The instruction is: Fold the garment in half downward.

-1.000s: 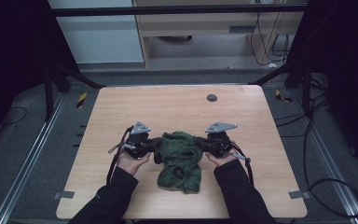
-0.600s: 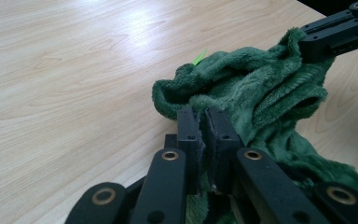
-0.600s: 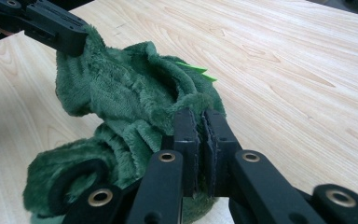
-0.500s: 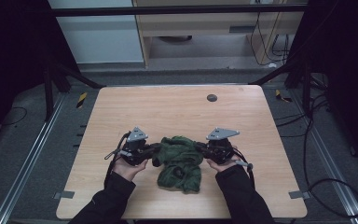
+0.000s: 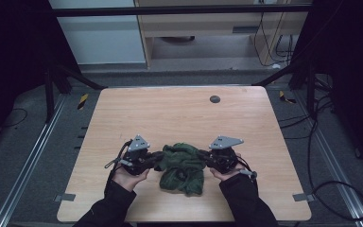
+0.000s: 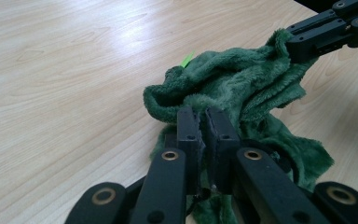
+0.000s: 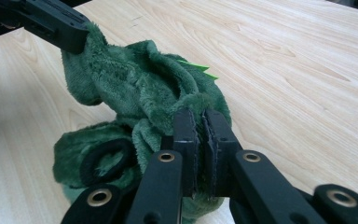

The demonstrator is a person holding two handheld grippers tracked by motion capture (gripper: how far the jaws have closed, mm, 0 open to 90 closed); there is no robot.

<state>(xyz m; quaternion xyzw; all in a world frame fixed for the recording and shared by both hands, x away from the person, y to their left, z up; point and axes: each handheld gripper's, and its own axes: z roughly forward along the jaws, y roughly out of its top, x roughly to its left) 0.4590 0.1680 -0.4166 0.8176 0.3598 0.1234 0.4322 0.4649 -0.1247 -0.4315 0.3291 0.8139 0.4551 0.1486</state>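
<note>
**Green plush cloth pinched from both sides**

A crumpled, fuzzy dark-green cloth (image 5: pixel 182 166) lies low and centre in the high view on the wooden table (image 5: pixel 179 113), a bright green tag at its fold. The left gripper (image 5: pixel 155 160) and right gripper (image 5: pixel 203 157) each have jaws closed tight on an edge. Since a second ago, both hands have shifted slightly lower in the frame, the cloth bunched between them.

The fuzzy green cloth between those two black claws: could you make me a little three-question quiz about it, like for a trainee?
1. True or false: the left gripper is shut on the fuzzy green cloth.
2. Where does the small dark round spot lie on the pale wooden table: (a) far edge, (b) under the cloth?
3. What does the right gripper pinch?

Key: 1 true; 2 a; 3 the cloth.
</note>
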